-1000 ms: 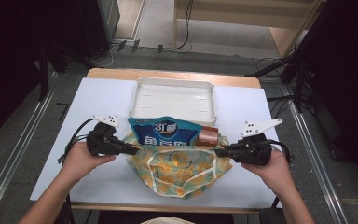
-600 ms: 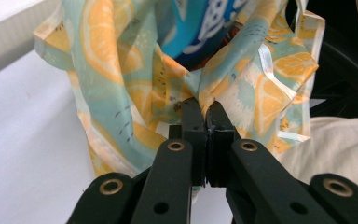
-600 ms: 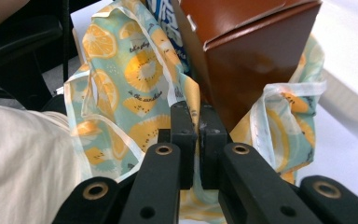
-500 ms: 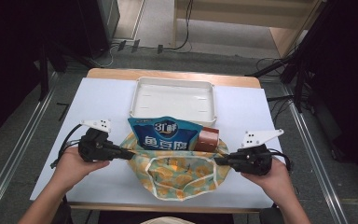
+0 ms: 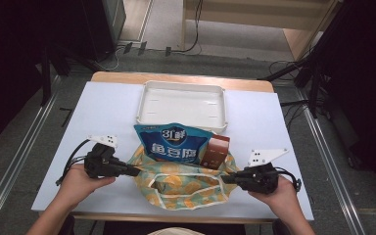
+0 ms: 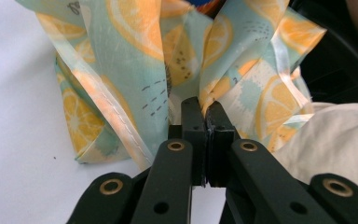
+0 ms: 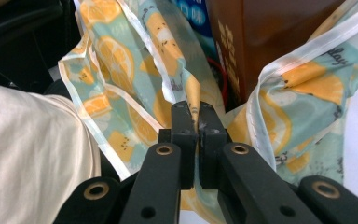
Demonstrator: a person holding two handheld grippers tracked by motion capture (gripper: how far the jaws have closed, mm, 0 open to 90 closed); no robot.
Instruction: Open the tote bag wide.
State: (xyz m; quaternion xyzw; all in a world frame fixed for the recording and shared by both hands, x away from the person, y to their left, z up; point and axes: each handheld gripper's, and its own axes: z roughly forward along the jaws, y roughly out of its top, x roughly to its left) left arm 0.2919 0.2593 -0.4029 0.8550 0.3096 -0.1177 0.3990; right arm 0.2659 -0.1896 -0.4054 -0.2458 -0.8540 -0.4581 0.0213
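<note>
We have the bag point(image 5: 186, 183) lying on the bench point(image 5: 103, 107) at its near edge, just in front of the white tray point(image 5: 181, 103). Each tool pinches the bag's cloth: the left tool point(image 5: 138, 171) has its jaws pressed together on a fold at the bag's left side, the right tool point(image 5: 223, 178) likewise at the right side. We hold opposite sides so the mouth spreads wide between our hands.

A blue pouch point(image 5: 173, 144) and a brown box point(image 5: 215, 152) poke out of the far side of the bag, toward the tray. With the cloth pulled sideways and kept low, they stay propped and easy to reach, we judge. The tray stands empty close behind, likely the place for the bag's contents.
</note>
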